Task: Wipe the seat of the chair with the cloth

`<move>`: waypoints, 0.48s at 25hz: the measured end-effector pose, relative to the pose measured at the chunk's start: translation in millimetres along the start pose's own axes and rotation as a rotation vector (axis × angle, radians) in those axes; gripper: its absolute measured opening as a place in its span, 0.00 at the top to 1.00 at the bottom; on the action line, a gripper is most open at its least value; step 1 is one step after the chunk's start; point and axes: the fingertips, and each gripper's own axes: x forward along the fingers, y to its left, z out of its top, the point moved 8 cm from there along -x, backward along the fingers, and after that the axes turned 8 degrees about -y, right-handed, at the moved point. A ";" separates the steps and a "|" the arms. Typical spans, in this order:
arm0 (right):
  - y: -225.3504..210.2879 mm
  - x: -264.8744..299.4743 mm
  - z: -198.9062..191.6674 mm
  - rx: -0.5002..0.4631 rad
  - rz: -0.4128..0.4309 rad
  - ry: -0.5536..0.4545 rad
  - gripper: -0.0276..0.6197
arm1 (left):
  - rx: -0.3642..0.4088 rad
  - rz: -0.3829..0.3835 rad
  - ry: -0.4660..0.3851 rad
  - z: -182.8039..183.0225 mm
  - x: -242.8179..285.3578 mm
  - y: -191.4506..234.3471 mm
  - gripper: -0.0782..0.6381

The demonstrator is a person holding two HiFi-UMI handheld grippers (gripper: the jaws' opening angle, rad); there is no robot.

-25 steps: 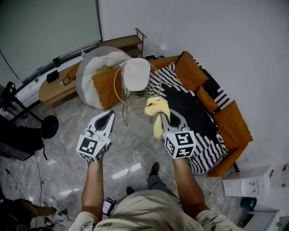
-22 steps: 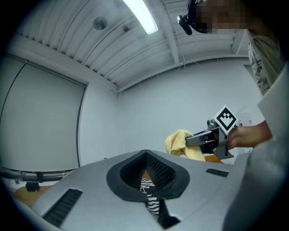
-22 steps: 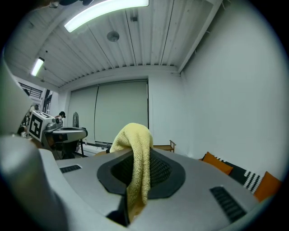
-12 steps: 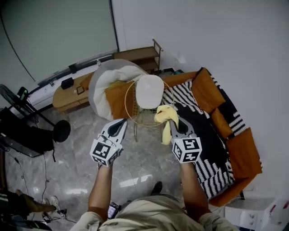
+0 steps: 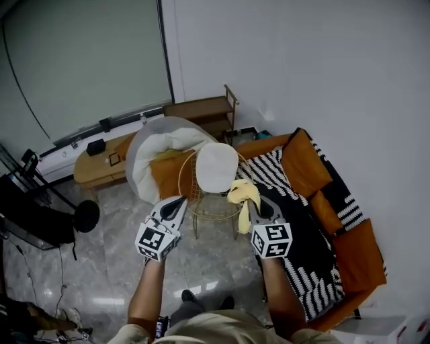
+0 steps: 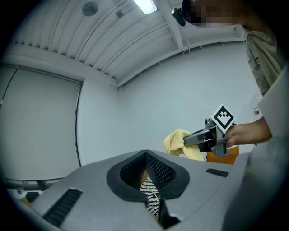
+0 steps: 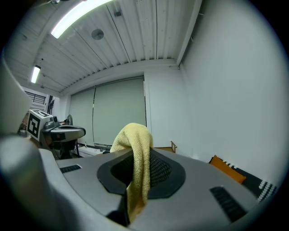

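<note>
Approach: right claw (image 5: 251,203) pinches yellow cloth (image 5: 240,195), carried high at wire chair (image 5: 201,216), short of its white seat (image 5: 216,166), presumably for wiping. Left claw (image 5: 179,201) pressed together, empty, kept clear.

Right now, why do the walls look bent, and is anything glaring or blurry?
Head view: wide lens bows the walls; the glossy floor shows pale reflections. Left gripper view: fisheye, black corners, a lamp blown out white. Right gripper view: same fisheye; the lamp strip glares, the cloth looms large yet sharp.
</note>
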 end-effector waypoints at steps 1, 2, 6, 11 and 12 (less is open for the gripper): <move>-1.5 7.3 -1.3 0.000 -0.004 0.001 0.88 | -0.003 -0.001 -0.005 -2.5 6.5 6.3 0.87; -2.1 13.7 -3.5 0.002 -0.010 0.005 0.88 | -0.007 -0.003 -0.008 -5.3 11.7 12.8 0.87; -2.9 37.3 -9.9 0.001 -0.050 0.020 0.88 | -0.029 -0.024 -0.030 -18.8 32.5 45.4 0.87; -4.9 78.3 -15.1 -0.014 -0.138 0.050 0.88 | -0.087 -0.087 -0.042 -42.7 72.6 96.9 0.87; -5.0 87.8 -15.6 -0.017 -0.153 0.056 0.88 | -0.098 -0.102 -0.041 -45.0 82.3 107.0 0.87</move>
